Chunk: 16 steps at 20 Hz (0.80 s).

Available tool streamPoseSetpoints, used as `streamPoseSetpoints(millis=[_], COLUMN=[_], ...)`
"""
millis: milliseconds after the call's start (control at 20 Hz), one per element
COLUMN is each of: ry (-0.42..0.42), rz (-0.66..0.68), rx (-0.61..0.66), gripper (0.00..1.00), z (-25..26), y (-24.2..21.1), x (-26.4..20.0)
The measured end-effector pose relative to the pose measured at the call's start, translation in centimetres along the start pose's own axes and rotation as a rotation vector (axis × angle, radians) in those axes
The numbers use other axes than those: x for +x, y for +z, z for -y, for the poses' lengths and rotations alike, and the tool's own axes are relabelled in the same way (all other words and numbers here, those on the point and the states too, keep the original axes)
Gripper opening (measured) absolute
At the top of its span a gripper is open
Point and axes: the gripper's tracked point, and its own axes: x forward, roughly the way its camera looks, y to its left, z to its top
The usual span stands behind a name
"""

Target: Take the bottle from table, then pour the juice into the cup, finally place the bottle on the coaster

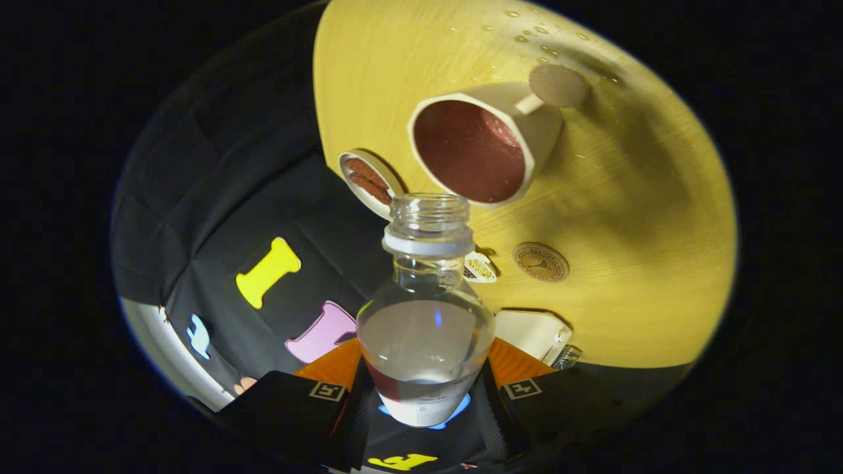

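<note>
— Bottle (425, 309) first: where was it?

— Clamped in the gripper (425, 395). Both fingers (290, 401) pressed on its lower body, one from nine o'clock and one from three o'clock, so they were pinching the clear plastic bottle between them. Its cap was off, and the open threaded neck with a pale collar ring pointed toward twelve o'clock, away from the fingers.

— Anything inside it?

— Clear liquid filled the lower part of the bulb; the upper part and the neck looked empty.

— And the cup?

— The cream mug (484, 141) with a reddish-brown inside stood on the yellow wooden table (632, 263), just beyond the bottle's mouth at about one o'clock from it. Its opening faced the camera, and something wet glistened on the inner wall. A round wooden handle knob stuck out at the mug's two o'clock side.

— The coaster?

— The round brown coaster (541, 261) lay flat on the table at roughly three o'clock from the bottle's neck, apart from the mug and bare on top.

— What else was on the table?

— A small white dish (369, 181) holding brownish pieces sat at the table's edge, at about eight o'clock from the mug. A little printed tag (479, 268) lay just beside the bottle's shoulder, between it and the coaster. Droplets (527, 33) dotted the tabletop beyond the mug, toward twelve o'clock. A white object (532, 332) rested near the table's edge, at six o'clock from the coaster.
</note>
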Motion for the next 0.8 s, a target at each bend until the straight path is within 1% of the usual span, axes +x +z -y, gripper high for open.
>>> streamPoseSetpoints(millis=[300, 450, 650, 800], ry=[0.045, 0.059, 0.046, 0.063], rz=[-0.055, -0.112, -0.155, -0.143], rx=[-0.467, -0.697, -1.068, -1.342], gripper=[0.71, 0.71, 0.71, 0.71], z=[0.5, 0.8, 2.7, 4.0], y=[-2.5, -4.4, -6.5, -7.7], x=[-4.0, -5.7, -6.9, -6.9])
